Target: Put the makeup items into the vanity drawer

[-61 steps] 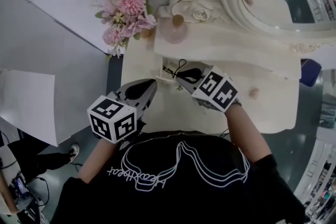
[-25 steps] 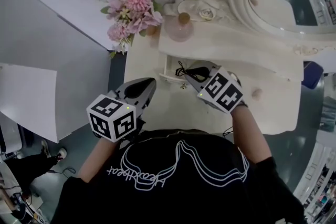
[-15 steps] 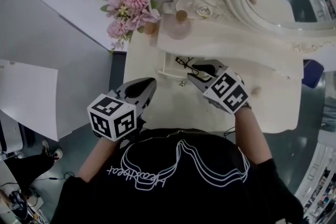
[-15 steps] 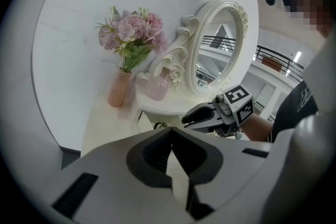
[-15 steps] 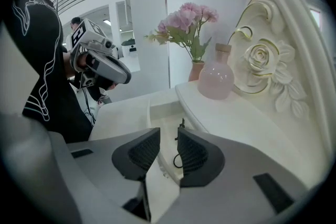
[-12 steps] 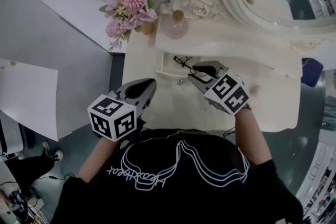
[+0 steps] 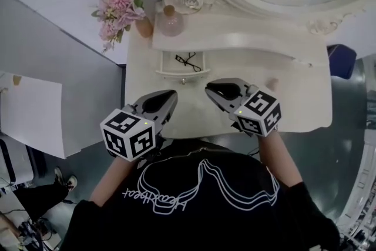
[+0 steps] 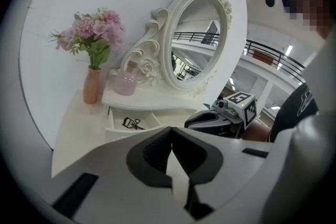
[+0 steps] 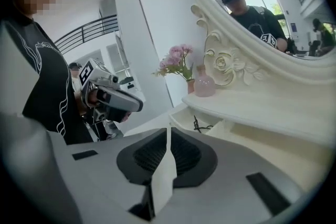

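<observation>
Your right tongs (image 7: 209,90) have come out of the drawer (image 7: 167,71). A moment ago their tips were down inside it. Now they hang over the front edge of the desk (image 7: 294,103), close to your body and clear of the drawer's front. Their jaws have just been closing again after a brief parting. In the right gripper view they meet at the tips with nothing between them, which reads as a release followed by a pull-back. The eyelash curler (image 7: 188,60) lies loose in the open drawer, toward its right side, and neither of your 2 tools touches it.

Your left tongs (image 7: 170,96) hold the same pose as before. They sit over the front edge of the desk, just left of the right ones and well apart from the drawer. Their jaws are also together and empty.

So this item looks placed. The drawer, under the raised shelf (image 7: 235,41) toward the desk's back-left corner, stands pulled out.

I see no other makeup item on the bare desk top. A pink bottle (image 7: 171,23) stands at the left end of the shelf, and a vase of flowers (image 7: 120,3) stands in the back-left corner beside it.

I cannot tell whether the bottle counts as makeup. If it does, you have 1 more pick ahead, a reach up to the shelf's left end. If not, the putting-in appears done.
</observation>
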Demonstrator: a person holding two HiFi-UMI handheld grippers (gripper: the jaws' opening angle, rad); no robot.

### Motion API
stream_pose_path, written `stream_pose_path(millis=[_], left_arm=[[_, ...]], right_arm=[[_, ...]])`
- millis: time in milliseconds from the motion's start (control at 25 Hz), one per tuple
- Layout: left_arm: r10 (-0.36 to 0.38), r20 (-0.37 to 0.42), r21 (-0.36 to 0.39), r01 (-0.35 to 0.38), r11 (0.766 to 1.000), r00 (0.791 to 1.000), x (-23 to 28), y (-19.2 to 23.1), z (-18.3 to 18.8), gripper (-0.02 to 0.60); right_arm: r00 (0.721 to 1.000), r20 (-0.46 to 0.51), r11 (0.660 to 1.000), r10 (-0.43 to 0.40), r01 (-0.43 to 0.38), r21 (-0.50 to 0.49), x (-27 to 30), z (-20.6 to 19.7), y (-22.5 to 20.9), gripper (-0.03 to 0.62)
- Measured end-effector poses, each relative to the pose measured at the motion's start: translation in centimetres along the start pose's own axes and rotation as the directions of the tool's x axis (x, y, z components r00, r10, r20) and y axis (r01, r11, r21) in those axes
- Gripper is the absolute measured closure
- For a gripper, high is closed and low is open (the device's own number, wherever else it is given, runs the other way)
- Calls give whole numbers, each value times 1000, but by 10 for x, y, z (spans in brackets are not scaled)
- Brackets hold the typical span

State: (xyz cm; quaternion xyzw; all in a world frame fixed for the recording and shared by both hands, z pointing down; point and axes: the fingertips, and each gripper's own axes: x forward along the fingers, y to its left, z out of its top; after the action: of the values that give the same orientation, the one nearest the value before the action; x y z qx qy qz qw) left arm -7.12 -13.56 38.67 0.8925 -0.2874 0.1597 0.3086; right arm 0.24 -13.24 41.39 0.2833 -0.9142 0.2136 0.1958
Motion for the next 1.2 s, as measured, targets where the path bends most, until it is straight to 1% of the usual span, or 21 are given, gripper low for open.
stream_pose_path(millis=[120, 280, 400, 480, 560, 640, 680, 840, 920, 960, 1080, 1200], left_arm=[[-27, -27, 17, 28, 999, 999, 11, -25, -6, 578], [-58, -54, 21, 59, 998, 997, 27, -54, -16, 578], [-96, -90, 42, 100, 994, 991, 41, -71, -21, 578], [-116, -115, 59, 123, 991, 987, 50, -82, -23, 578], [-126, -131, 67, 135, 989, 983, 58, -90, -25, 578], [-135, -147, 73, 147, 986, 980, 65, -97, -27, 578], [-140, -154, 76, 153, 985, 978, 69, -99, -28, 578], [-157, -176, 88, 174, 981, 972, 81, -106, -25, 578], [-160, -182, 93, 179, 979, 970, 84, -107, -22, 578], [-159, -184, 97, 179, 979, 970, 86, -106, -21, 578], [-156, -189, 106, 178, 978, 970, 88, -102, -16, 578], [-150, -191, 104, 172, 980, 970, 89, -96, -13, 578]], right_arm=[[1000, 23, 1000, -16, 15, 21, -26, -15, 6, 589], [999, 40, 999, -22, 21, 30, -60, -35, 10, 589], [994, 66, 994, -91, 87, 65, -85, -51, 1, 589], [988, 66, 986, -143, 137, 90, -101, -63, -9, 589], [979, 59, 975, -197, 190, 114, -117, -74, -23, 547], [965, 55, 958, -257, 247, 146, -134, -85, -38, 466], [956, 54, 947, -289, 277, 164, -142, -90, -46, 437], [913, 48, 895, -405, 385, 226, -169, -106, -79, 396], [897, 37, 873, -442, 420, 246, -177, -113, -94, 378], [892, 28, 867, -450, 430, 250, -178, -117, -100, 376], [886, -20, 859, -463, 454, 236, -176, -128, -114, 335], [858, -78, 835, -507, 512, 202, -175, -139, -132, 326]])
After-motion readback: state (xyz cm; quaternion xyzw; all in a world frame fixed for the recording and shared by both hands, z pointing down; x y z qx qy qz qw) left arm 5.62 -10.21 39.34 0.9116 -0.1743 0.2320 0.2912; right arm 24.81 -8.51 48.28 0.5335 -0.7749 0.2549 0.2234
